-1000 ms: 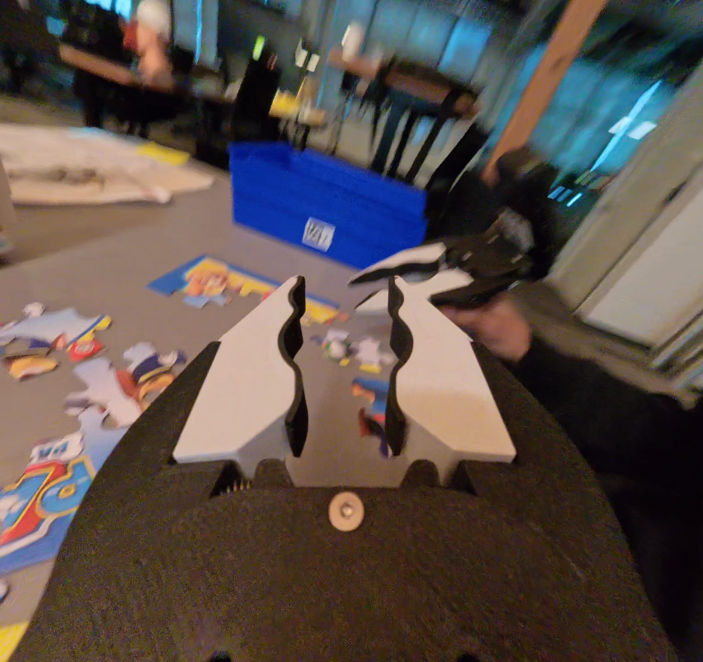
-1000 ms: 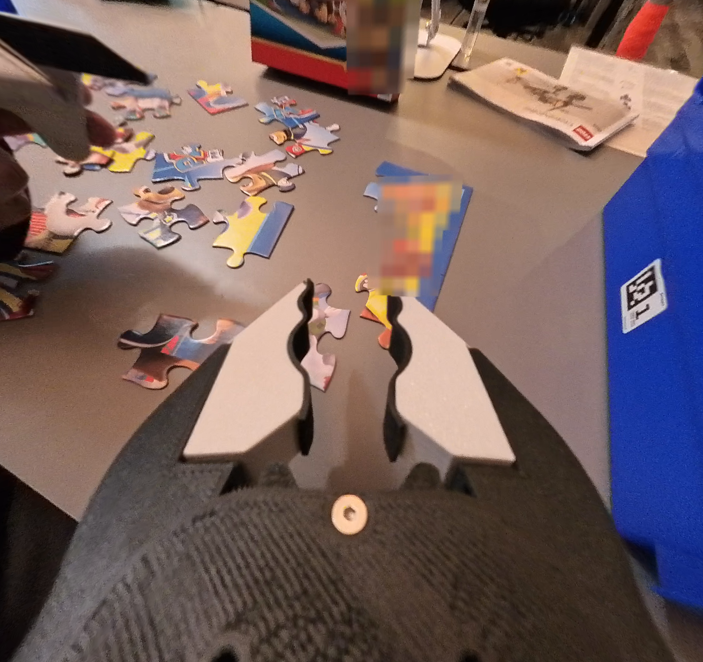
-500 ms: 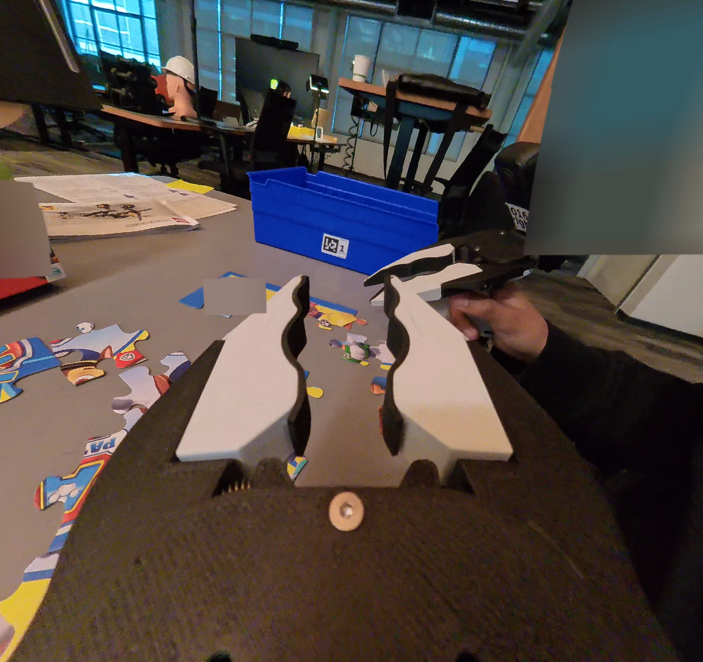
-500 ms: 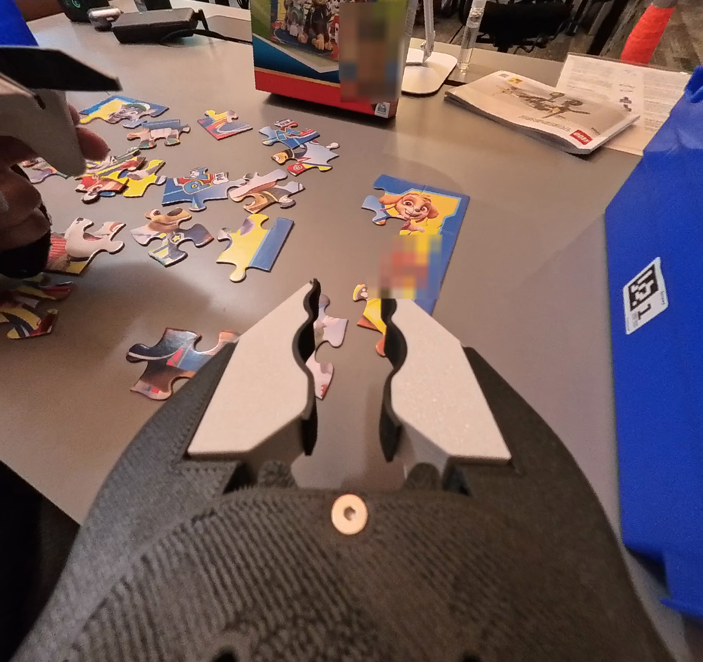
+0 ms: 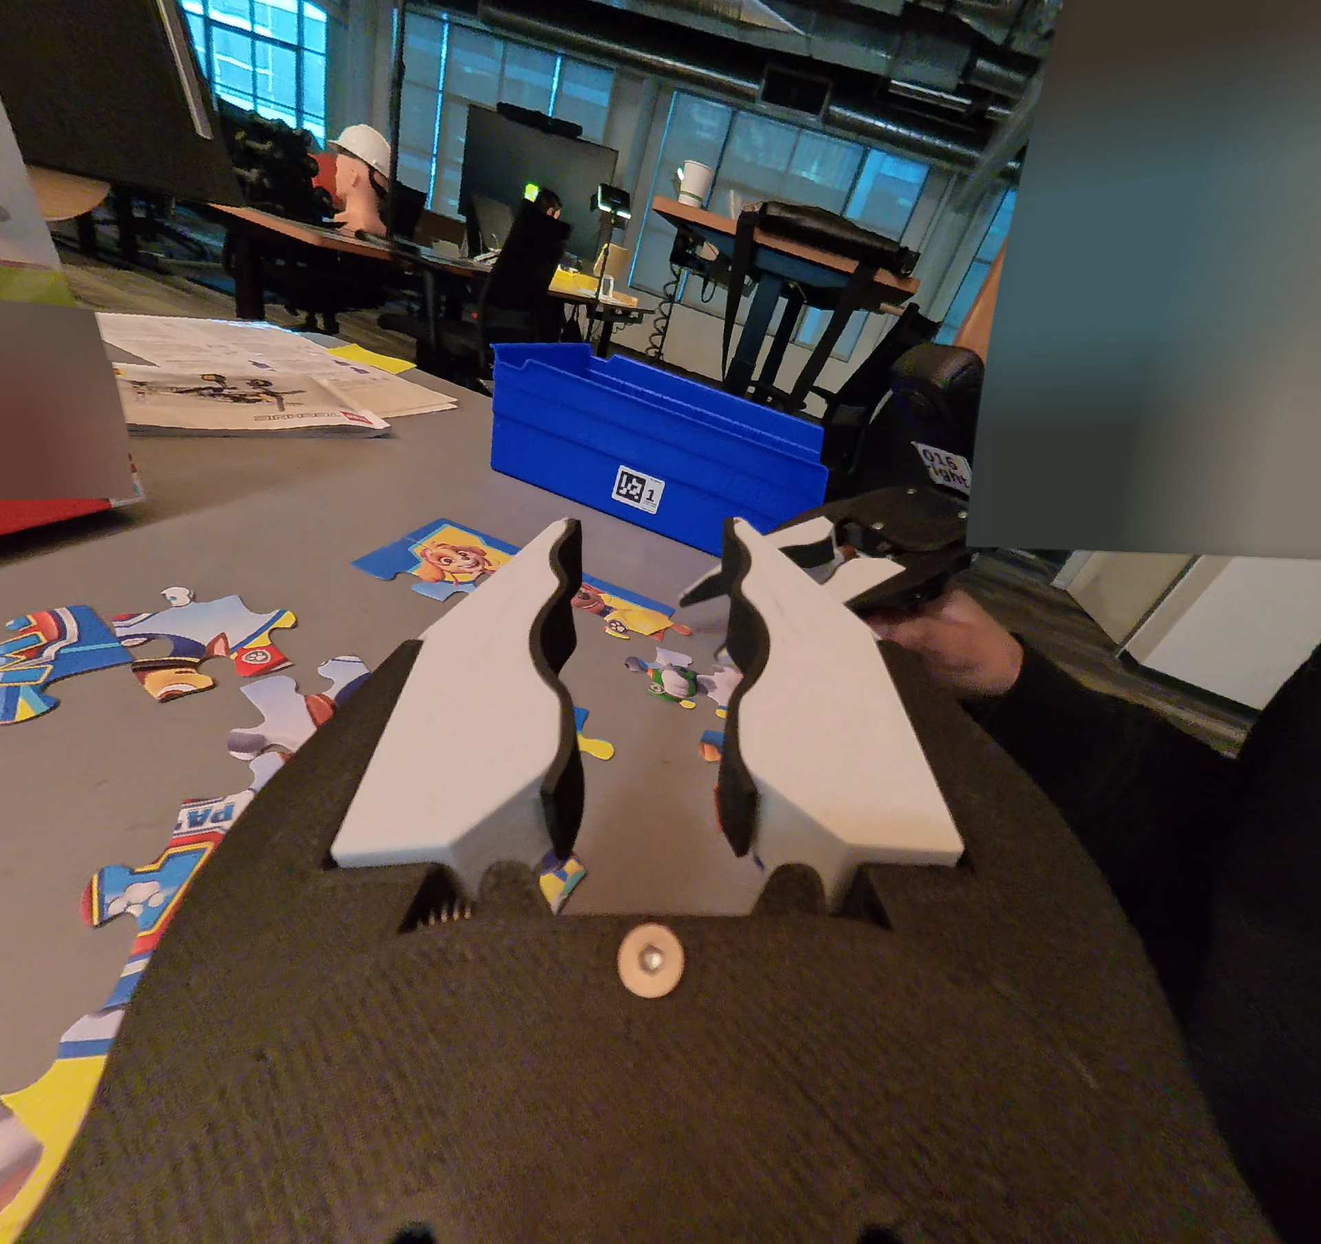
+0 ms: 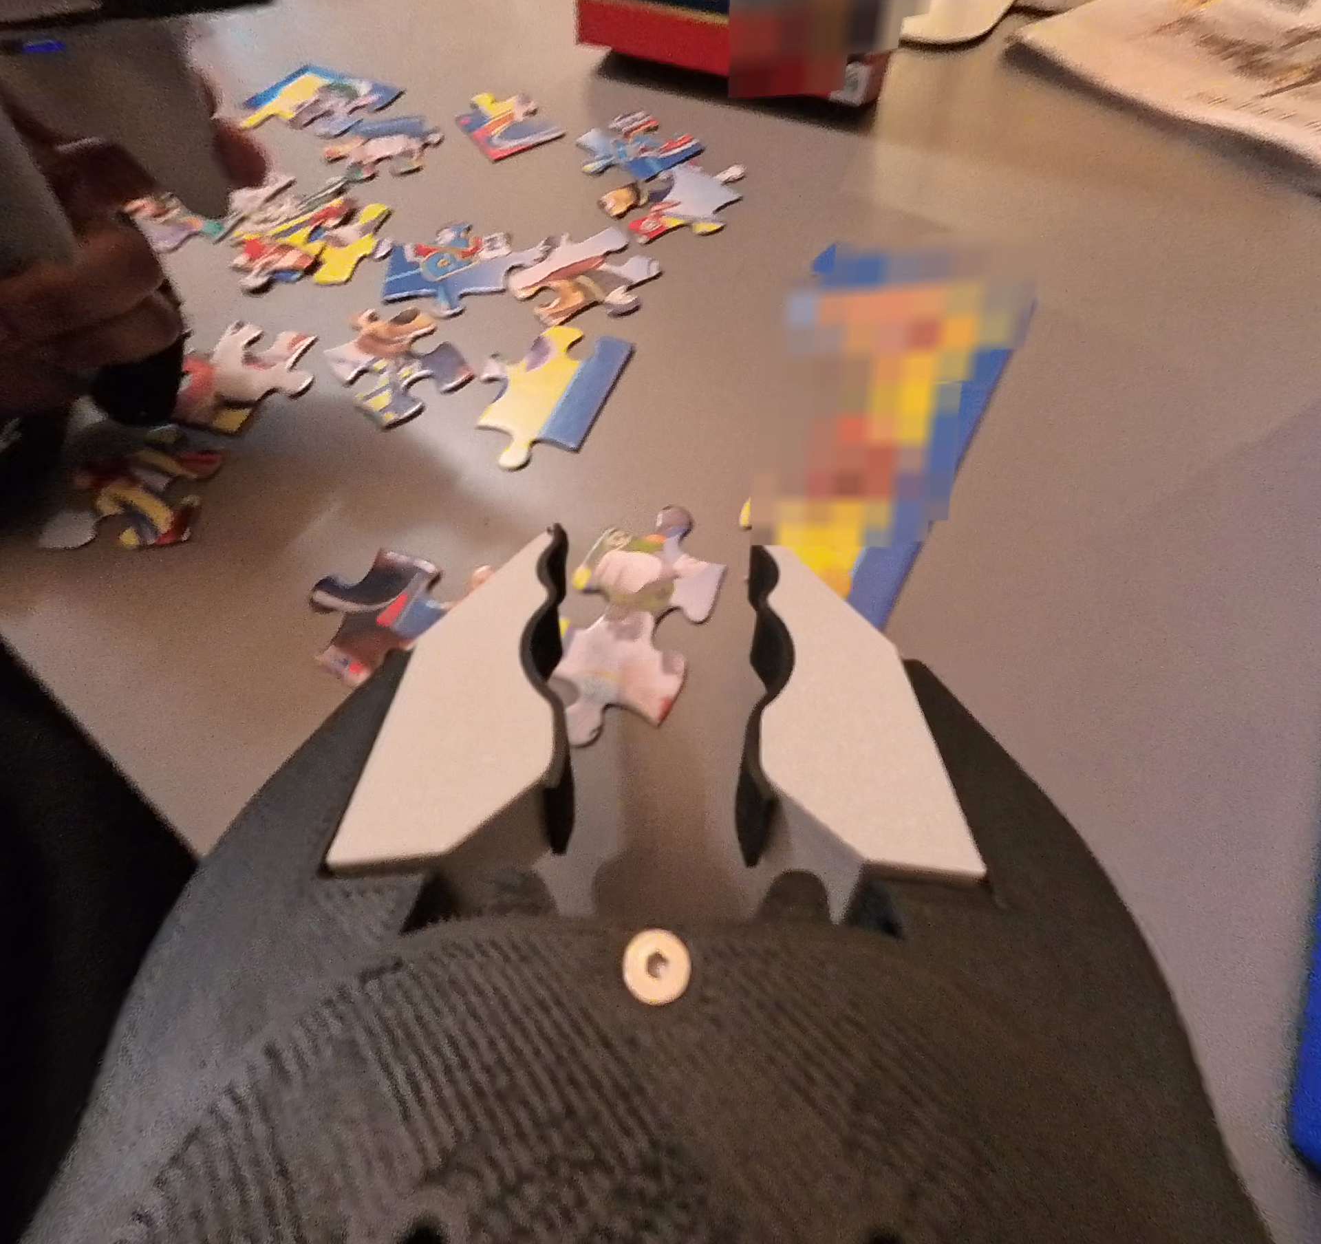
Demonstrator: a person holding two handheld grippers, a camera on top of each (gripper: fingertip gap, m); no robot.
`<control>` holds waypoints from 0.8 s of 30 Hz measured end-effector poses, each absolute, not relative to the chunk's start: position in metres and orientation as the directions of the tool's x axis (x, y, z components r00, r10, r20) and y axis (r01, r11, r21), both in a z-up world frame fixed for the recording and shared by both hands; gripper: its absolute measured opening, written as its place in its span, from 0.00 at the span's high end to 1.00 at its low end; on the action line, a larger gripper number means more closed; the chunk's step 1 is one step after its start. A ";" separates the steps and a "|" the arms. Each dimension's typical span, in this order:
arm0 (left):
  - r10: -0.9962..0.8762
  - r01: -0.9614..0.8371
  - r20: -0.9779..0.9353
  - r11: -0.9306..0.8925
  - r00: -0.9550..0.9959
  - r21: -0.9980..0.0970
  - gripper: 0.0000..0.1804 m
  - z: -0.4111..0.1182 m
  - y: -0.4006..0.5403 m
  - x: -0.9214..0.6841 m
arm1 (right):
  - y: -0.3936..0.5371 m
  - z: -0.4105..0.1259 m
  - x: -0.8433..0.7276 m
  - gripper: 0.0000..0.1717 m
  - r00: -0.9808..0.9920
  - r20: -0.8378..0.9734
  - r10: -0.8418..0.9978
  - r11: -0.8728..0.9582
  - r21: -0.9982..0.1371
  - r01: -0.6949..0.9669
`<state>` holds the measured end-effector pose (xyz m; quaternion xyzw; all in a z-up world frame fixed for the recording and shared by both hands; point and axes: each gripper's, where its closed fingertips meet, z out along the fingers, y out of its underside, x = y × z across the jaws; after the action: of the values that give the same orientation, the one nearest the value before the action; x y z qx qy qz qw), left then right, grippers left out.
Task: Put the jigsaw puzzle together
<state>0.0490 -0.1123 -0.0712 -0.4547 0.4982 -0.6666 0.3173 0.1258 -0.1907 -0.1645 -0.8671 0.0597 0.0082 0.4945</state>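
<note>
My right gripper (image 6: 654, 545) is open low over the grey table (image 6: 1072, 566). A white and green puzzle piece (image 6: 629, 627) lies flat on the table between its fingers, with a gap to the right finger (image 6: 822, 695). A joined strip of pieces with a blue border (image 6: 993, 387) lies just right of it. My left gripper (image 5: 654, 530) is open and empty above loose pieces (image 5: 207, 631). In the left wrist view the right gripper (image 5: 822, 566), held by a hand, hovers by the same white and green piece (image 5: 672, 684) and the joined strip (image 5: 457, 559).
A blue bin (image 5: 643, 437) stands behind the pieces, also at the right edge of the right wrist view (image 6: 1312, 1102). A puzzle box (image 6: 643, 16) and a booklet (image 5: 243, 395) lie at the far side. Several loose pieces (image 6: 443, 273) are spread to the left. About 15 cm separates my left fingertips from my right.
My right gripper's jaws have widened and it has moved forward and down, so the white and green piece now lies between its fingers. My left gripper has hardly moved and stays open.
</note>
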 end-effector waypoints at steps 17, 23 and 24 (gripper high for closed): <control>-0.905 0.035 0.308 -0.332 -0.293 -0.942 0.80 -0.066 -0.084 0.047 | -0.191 -0.192 0.104 0.85 1.000 -0.021 0.006 -0.654 -0.757 -0.012; -0.918 0.079 0.306 -0.335 -0.254 -0.939 0.80 -0.061 -0.074 0.043 | -0.180 -0.192 0.089 0.89 0.999 0.008 0.041 -0.651 -0.759 0.033; -0.919 0.090 0.309 -0.339 -0.246 -0.937 0.80 -0.060 -0.072 0.042 | -0.179 -0.192 0.086 0.89 0.999 0.008 0.048 -0.650 -0.759 0.037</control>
<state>0.0425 -0.0720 -0.0598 -0.4813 0.4304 -0.6616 0.3812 0.0862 -0.1787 -0.1919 -0.9084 -0.0234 0.0066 0.4175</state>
